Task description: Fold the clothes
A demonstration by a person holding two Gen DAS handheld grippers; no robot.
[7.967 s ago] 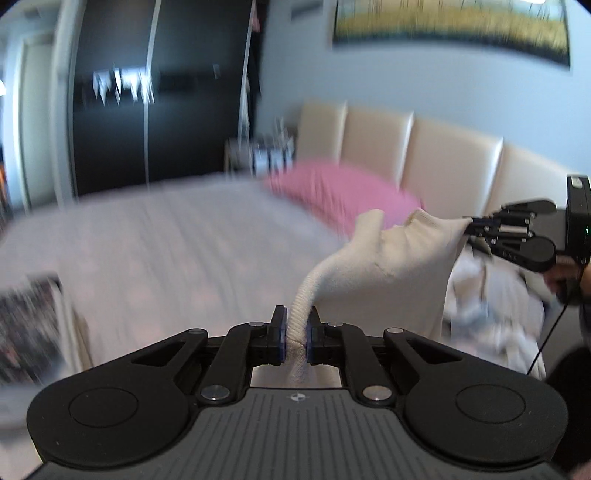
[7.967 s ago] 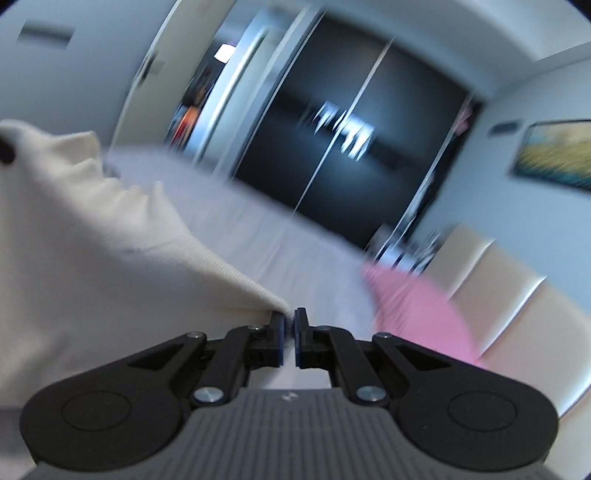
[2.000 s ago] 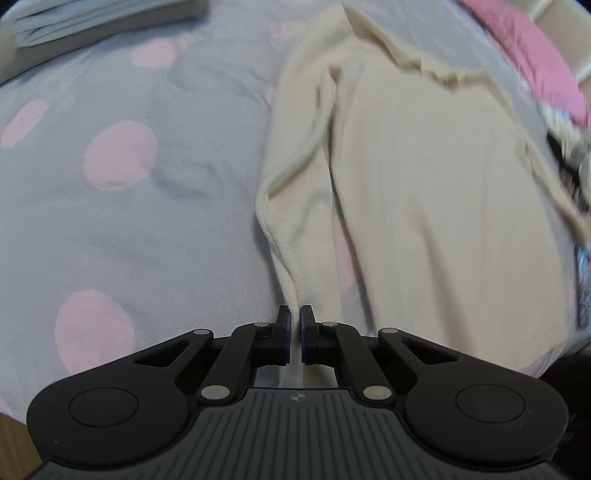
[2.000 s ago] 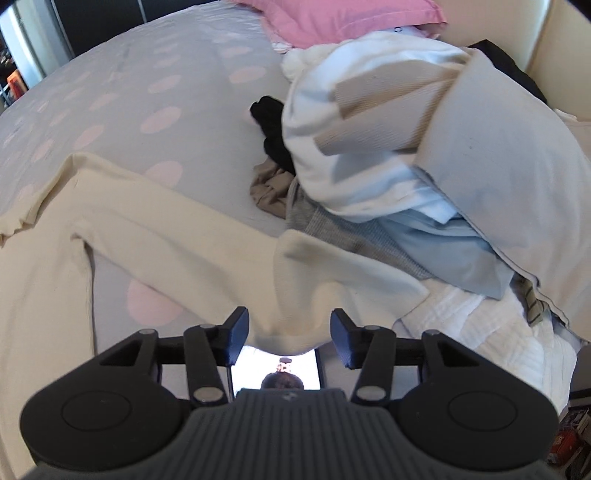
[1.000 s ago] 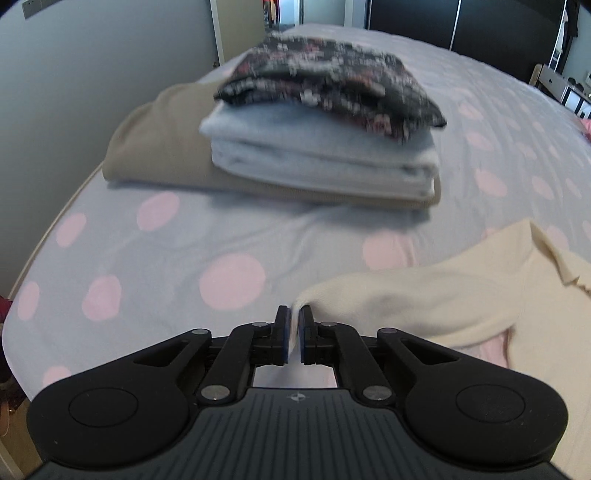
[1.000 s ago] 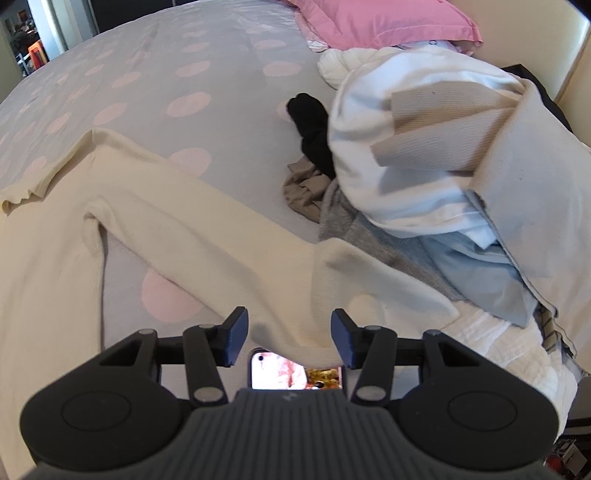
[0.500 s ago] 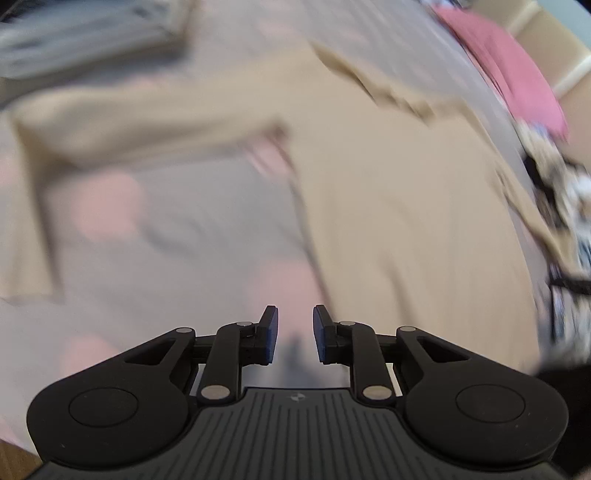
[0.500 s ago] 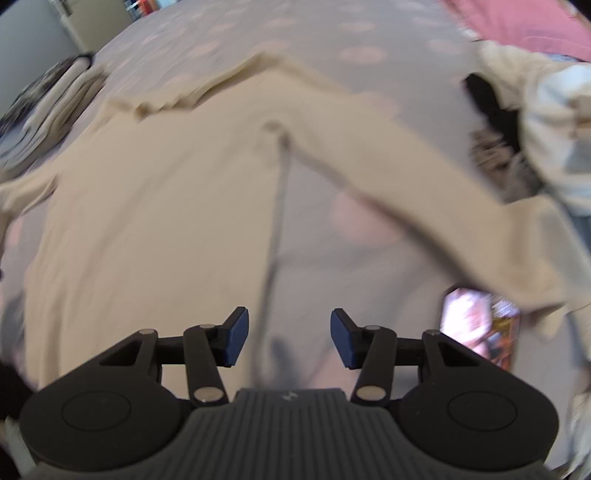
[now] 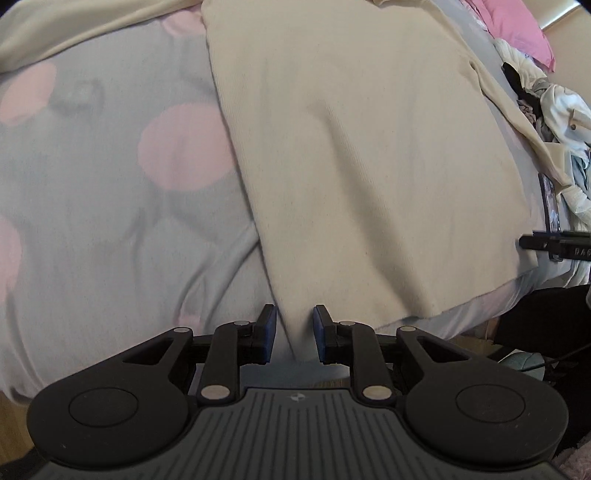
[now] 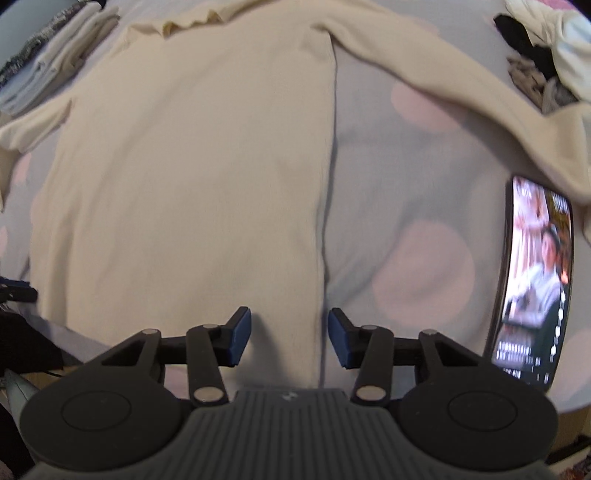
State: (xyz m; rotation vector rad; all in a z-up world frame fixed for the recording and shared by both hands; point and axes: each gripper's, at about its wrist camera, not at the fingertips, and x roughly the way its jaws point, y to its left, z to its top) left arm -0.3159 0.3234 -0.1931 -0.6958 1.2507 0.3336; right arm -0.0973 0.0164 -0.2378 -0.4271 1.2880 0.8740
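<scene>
Sweater [image 10: 184, 155] flat on bed [image 9: 92, 221], sleeves out. Left gripper [image 9: 294, 334] jaws spread over hem's left corner; right gripper [image 10: 290, 338] jaws closing, still unpinched, over right corner. Next, likely: pinch both, fold hem toward collar.

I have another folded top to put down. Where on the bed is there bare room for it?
Bare bedspread lies left of the cream sweater, below its spread sleeve. A narrower patch sits between the sweater and the phone. Beyond the phone, the clothes pile crowds the bed.
</scene>
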